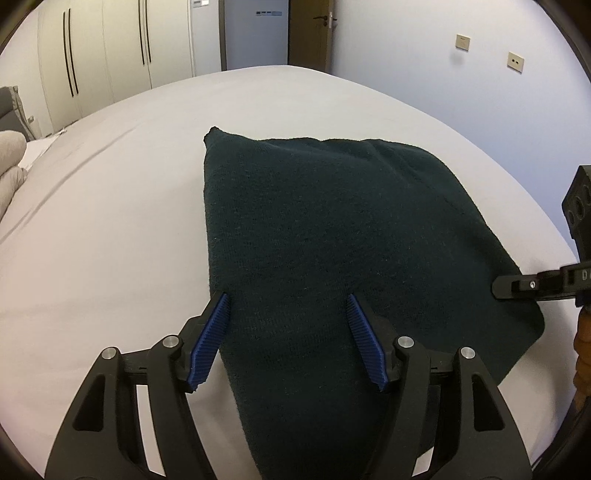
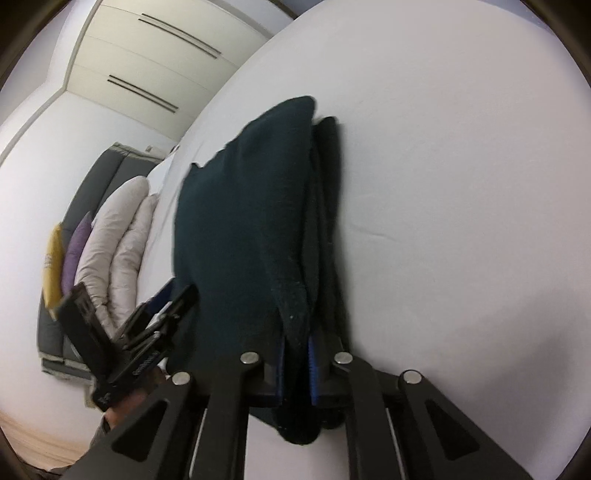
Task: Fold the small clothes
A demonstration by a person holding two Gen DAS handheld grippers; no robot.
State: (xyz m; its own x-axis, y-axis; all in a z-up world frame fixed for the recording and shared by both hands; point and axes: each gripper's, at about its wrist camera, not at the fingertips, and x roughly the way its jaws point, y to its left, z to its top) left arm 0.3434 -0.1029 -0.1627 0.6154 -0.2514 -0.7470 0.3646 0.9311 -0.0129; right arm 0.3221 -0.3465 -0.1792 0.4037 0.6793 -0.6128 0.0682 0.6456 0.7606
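A dark green knit garment [image 1: 325, 229] lies folded on the white bed [image 1: 110, 206]. My left gripper [image 1: 288, 306] is open, its blue pads [image 1: 216, 332] spread above the garment's near left edge, not holding it. My right gripper [image 2: 295, 354] is shut on the garment's edge [image 2: 291, 306] and lifts that side, so the cloth [image 2: 240, 221] hangs in layers. In the left wrist view the right gripper [image 1: 517, 286] shows at the garment's right edge. In the right wrist view the left gripper [image 2: 162, 310] shows at the left.
White wardrobes [image 1: 110, 51], a door [image 1: 310, 33] and a wall stand beyond the bed. Grey, purple and yellow pillows [image 2: 110, 236] lie against a grey headboard [image 2: 88, 184] at the bed's left end.
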